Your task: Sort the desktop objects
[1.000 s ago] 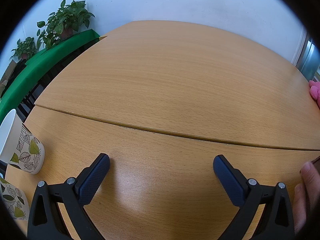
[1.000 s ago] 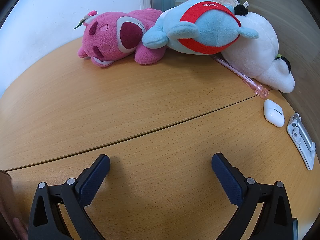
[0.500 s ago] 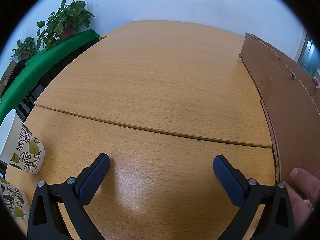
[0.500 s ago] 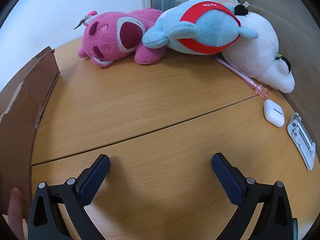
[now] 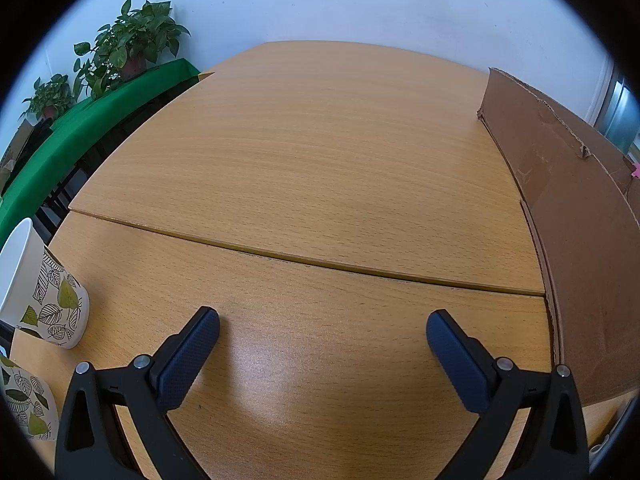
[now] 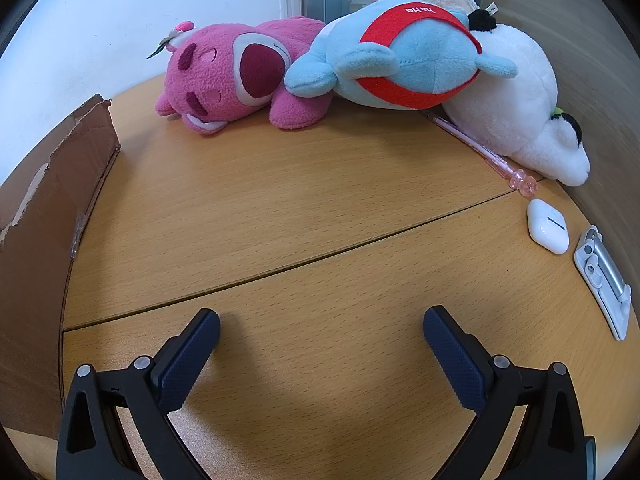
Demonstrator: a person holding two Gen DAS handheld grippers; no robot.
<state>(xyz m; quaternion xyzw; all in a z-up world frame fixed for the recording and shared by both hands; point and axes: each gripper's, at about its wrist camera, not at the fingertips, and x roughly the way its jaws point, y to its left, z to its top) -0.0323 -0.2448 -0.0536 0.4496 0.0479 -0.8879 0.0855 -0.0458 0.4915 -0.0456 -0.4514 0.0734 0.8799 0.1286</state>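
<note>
A brown cardboard box point(image 5: 576, 216) stands on the wooden table, right of my left gripper point(image 5: 322, 330); it also shows in the right wrist view point(image 6: 44, 232), left of my right gripper point(image 6: 322, 330). Both grippers are open, empty and low over the table. At the far side lie a pink plush point(image 6: 228, 76), a blue and red plush point(image 6: 404, 52) and a white plush point(image 6: 524, 108). A pink pen point(image 6: 484, 154), a white earbud case point(image 6: 547, 226) and a silver-white stand point(image 6: 604, 276) lie at the right.
Two leaf-patterned paper cups point(image 5: 36, 284) stand at the left edge in the left wrist view. Potted plants point(image 5: 128, 40) sit on a green-covered bench point(image 5: 80, 120) beyond the table. A seam point(image 5: 304, 266) crosses the tabletop. A wall panel point(image 6: 600, 60) rises at the right.
A hand brought the cardboard box onto the table between the two grippers and has left the views. Both grippers stayed still.
</note>
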